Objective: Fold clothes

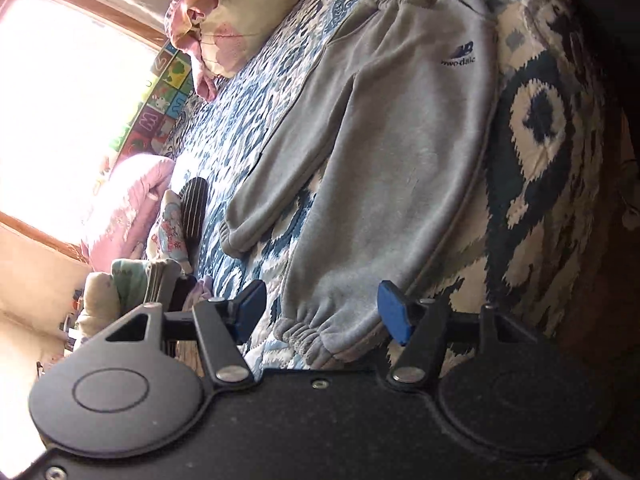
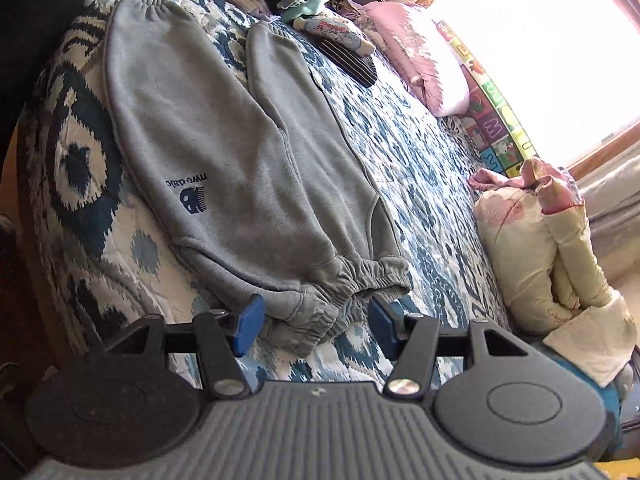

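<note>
Left wrist view, nearest first: the left gripper [image 1: 322, 314] has its blue-padded fingers [image 1: 394, 312] spread wide, with one elastic ankle cuff [image 1: 316, 334] of the grey sweatpants [image 1: 384, 152] lying in the gap between them. Whether the pads touch the cloth cannot be told; the gripper's black body cuts off the cuff's lower edge. Beyond it, toward 12 o'clock, the trouser leg runs up the blue-and-white patterned quilt [image 1: 540, 128] to the waistband near the top of the view, past a dark printed logo [image 1: 460, 56] at about 1 o'clock. The second leg angles off toward 9 o'clock. At 11 o'clock sits a cream and pink bundle of bedding [image 1: 232, 20]; the window [image 1: 68, 92] at 10 o'clock is washed out white.

Right wrist view looks from the other end. The right gripper [image 2: 316, 326] also stands wide apart, its fingers [image 2: 250, 322] flanking the gathered waistband [image 2: 340, 292], whose near edge folds under itself and is hard to read. Both legs stretch away toward 11 o'clock, cuffs at the far end. At 3 o'clock the cream bundle is partly cut off by the frame. A pink pillow [image 2: 416, 56] lies at 1 o'clock, and the clutter beyond it is too small to make out.
</note>
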Action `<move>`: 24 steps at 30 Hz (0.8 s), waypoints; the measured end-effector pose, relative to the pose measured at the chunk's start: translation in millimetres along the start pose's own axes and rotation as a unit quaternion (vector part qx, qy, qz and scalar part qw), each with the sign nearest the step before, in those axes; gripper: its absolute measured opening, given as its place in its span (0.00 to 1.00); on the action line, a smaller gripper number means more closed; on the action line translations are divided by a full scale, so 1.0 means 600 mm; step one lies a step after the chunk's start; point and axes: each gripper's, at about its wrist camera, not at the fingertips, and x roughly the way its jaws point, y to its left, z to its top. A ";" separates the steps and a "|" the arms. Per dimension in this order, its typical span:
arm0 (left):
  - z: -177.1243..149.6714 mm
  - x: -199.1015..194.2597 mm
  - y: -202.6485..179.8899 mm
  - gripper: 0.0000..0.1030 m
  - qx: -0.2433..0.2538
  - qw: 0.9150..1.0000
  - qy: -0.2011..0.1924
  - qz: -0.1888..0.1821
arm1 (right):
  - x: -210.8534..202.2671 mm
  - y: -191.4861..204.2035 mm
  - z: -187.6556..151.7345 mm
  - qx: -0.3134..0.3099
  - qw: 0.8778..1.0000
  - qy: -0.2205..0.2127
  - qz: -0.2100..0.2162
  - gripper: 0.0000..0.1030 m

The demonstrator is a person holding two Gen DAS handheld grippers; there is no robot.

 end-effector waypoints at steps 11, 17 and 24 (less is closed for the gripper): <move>-0.030 0.037 -0.055 0.60 0.068 0.998 0.015 0.011 | 0.009 0.058 0.015 -0.096 0.995 -0.022 -0.022 0.74; -0.048 0.059 -0.070 0.60 0.079 0.997 0.023 0.013 | 0.040 0.065 0.018 -0.133 0.991 -0.006 -0.006 0.72; -0.059 0.063 -0.068 0.61 0.064 0.997 0.020 0.033 | 0.086 0.068 0.000 -0.188 0.982 0.019 -0.008 0.68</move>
